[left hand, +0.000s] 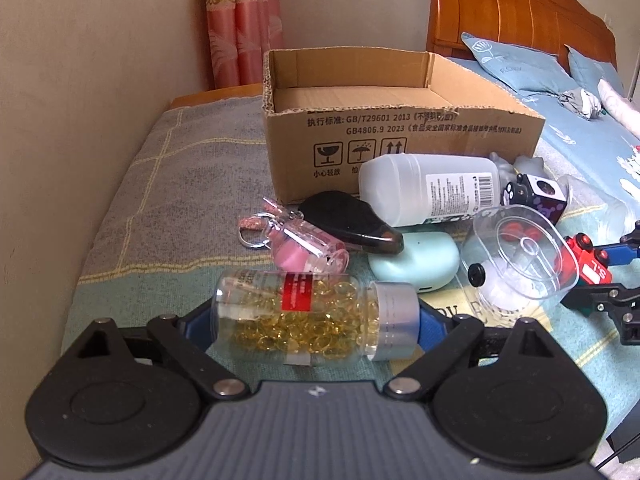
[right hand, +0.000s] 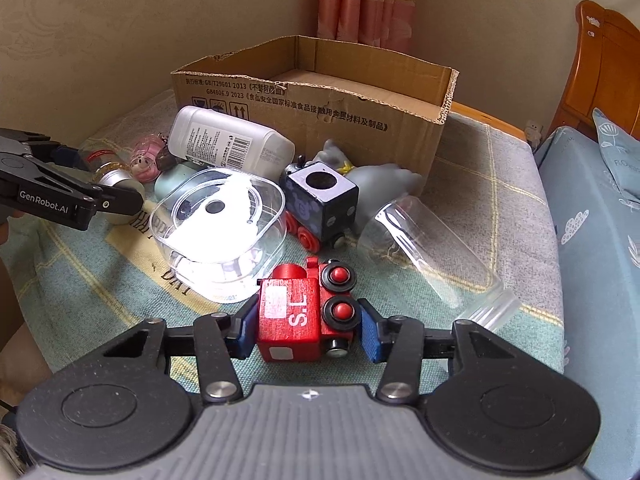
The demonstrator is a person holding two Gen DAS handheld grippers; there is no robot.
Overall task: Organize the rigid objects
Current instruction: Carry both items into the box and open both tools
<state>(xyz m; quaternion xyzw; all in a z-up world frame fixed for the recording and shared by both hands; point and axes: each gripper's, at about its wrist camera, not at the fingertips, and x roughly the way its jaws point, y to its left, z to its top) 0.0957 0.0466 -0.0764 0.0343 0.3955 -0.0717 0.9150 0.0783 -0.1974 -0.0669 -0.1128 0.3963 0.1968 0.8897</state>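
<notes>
A: Where am I in the job?

B: At the pick-up step, on both sides. My right hand-held gripper (right hand: pixel 308 330) is clenched on the red train (right hand: pixel 296 316), blue pads pressing its two sides; the train sits on the blanket (right hand: pixel 460 152) in front of the box (right hand: pixel 320 100).

A: And the left?

B: The left hand-held gripper (left hand: pixel 316 320) brackets the capsule bottle (left hand: pixel 304 316), which lies on its side between the pads. One pad meets the cap end, but I cannot tell whether the other is pressing the base, so I count it as not gripped yet.

A: Next move?

B: I judge the left needs to finish closing end to end. The box looks empty, so then both go up and over its near wall. The bottle is smooth and round, so it may slip; lift slowly.
</notes>
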